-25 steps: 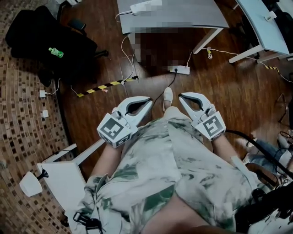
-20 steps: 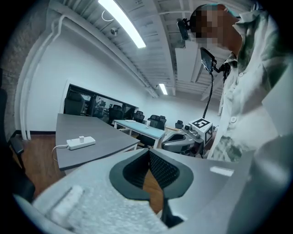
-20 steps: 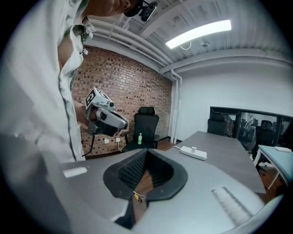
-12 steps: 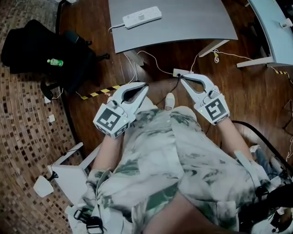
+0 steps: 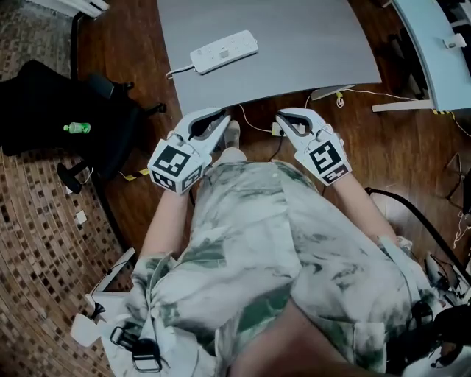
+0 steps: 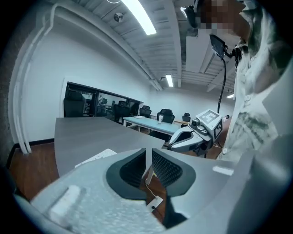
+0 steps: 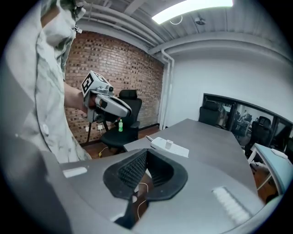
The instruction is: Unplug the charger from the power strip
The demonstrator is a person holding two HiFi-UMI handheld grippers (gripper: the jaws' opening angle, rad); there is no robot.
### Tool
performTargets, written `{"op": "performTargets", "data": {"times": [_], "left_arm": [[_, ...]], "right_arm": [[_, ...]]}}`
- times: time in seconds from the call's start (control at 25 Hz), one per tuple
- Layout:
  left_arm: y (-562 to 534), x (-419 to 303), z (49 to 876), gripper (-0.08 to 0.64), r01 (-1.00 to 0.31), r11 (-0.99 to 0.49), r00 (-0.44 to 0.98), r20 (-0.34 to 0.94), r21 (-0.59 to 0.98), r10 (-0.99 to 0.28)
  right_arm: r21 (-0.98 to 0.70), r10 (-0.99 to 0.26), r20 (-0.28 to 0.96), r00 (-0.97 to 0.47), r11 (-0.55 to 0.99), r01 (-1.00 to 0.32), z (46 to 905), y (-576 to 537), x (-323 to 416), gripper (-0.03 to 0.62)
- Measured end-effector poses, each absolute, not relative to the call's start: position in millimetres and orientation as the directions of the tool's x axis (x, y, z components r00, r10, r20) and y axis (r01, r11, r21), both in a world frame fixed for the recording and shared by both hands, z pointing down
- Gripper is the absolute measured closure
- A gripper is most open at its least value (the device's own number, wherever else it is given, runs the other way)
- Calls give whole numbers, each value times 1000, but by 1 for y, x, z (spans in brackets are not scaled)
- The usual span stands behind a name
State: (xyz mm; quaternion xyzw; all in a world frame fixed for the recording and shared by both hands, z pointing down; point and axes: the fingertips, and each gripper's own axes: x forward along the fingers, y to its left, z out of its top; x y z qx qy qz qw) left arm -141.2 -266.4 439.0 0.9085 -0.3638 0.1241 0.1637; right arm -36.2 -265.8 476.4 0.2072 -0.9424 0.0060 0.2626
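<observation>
- Power strip (image 5: 224, 51) flat on the grey table (image 5: 294, 44), long axis slanting from lower left to upper right in the head view, cord (image 5: 179, 71) leaving the lower-left end.
- Charger (image 7: 169, 144) plugged in, standing upright.
- Well ahead of both sets of jaws, touching neither.
- Left gripper (image 5: 221, 118): jaws opening, slim gap, nothing between.
- Right gripper (image 5: 283, 118): jaws pressed together, empty.

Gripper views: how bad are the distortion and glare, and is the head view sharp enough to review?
Left gripper view: strong fisheye, dark rounded corners, ceiling light blown out. Right gripper view: same curving, ceiling strip glaring, power strip crisp. Head view: dim, dark floor, but sharp, no evident motion blur.
</observation>
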Motion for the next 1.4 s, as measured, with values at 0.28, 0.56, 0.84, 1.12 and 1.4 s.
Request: {"op": "performTargets", "data": {"times": [0.28,0.56,0.84,1.12,1.4], "left_arm": [[-371,-178,485,485,-655,-741,714,443,150,-542],[-436,-182,545,459,-601,-791,714,524,118,-465],[-459,-164,591,430,-540,-837,709,586,93,-392],[-466,-148,627,430,-481,-876,667,666,44,-333],[-465,-143,634,451,-476,-878,663,676,50,-321]], "right_arm": [[109,-385,594,-706,909,-403,516,-364,-95,586],[100,-369,674,-640,904,-416,558,-424,-120,586],[99,-323,771,-548,912,-399,605,-459,-124,586],[84,-222,859,-461,950,-301,644,-470,-135,586],[42,-159,896,-414,960,-277,654,-467,-136,592]]}}
